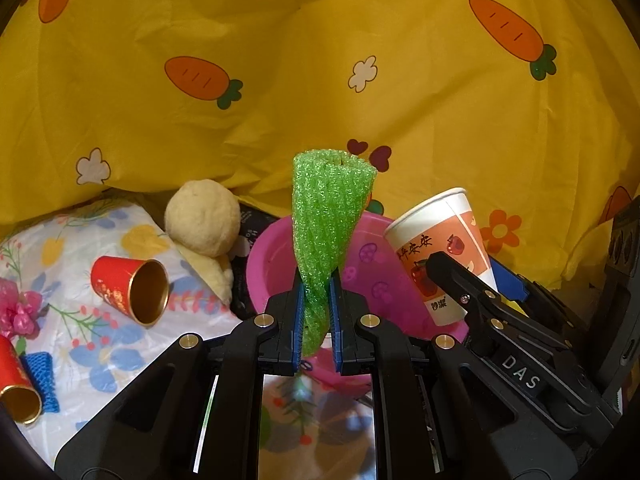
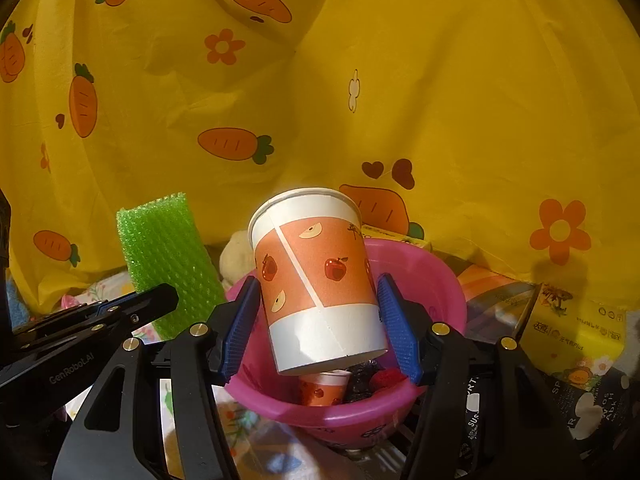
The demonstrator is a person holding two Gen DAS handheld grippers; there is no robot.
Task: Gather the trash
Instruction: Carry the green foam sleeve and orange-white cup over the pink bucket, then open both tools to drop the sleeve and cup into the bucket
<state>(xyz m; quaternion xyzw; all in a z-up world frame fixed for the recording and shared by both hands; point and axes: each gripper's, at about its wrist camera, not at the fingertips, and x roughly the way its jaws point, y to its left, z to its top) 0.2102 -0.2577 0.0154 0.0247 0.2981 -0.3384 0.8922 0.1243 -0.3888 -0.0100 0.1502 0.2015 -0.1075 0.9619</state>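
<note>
the jaws of the left gripper are nearly closed, and a strip of green foam netting is pinched between the blue pads, its wider end standing up above the fingertips. the jaws of the right gripper are held about half apart, and a paper cup printed with apples on an orange band is clamped between the blue pads, rim up and tilted slightly. both held pieces are carried just above a pink basin, which is taken here as the landmark. inside the basin a second apple-print cup, a dark crumpled wrapper and something red are seen lying at the bottom. in the left wrist view, a cream-coloured plush toy is seen just left of the basin, touching or nearly touching its rim, and a red cup with a gold inside is laid on its side further left of the basin on a floral cloth. another red cup and a piece of blue netting are found well left of the basin, near the picture's edge. to the right of the basin, a yellow tissue pack is seen in the right wrist view. behind the basin a yellow sheet with carrots and flowers is hung.
</note>
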